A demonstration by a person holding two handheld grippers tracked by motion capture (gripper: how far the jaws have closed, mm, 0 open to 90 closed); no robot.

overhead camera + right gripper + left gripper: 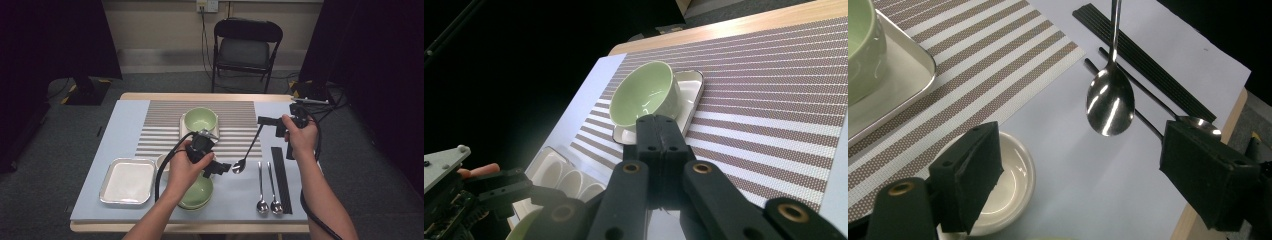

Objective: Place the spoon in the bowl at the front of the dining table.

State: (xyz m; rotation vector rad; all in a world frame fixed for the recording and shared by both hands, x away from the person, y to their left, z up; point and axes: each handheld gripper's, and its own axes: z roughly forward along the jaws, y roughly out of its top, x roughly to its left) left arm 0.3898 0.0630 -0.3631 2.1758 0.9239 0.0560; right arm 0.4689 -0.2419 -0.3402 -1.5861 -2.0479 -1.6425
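The right gripper (pixel 263 120), fingers pressed on the handle tip, dangles a spoon (pixel 247 148) at centre frame, bowl end low over the bench (pixel 235 192). The left gripper (pixel 218 167) waits just left of it with fingers spread. So slim a pinch could let the spoon swing or slip, striking the two spoons (pixel 267 192) below.

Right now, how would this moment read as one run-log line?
right gripper: shut on spoon, lifted | left gripper: open, empty | green bowl: on tray
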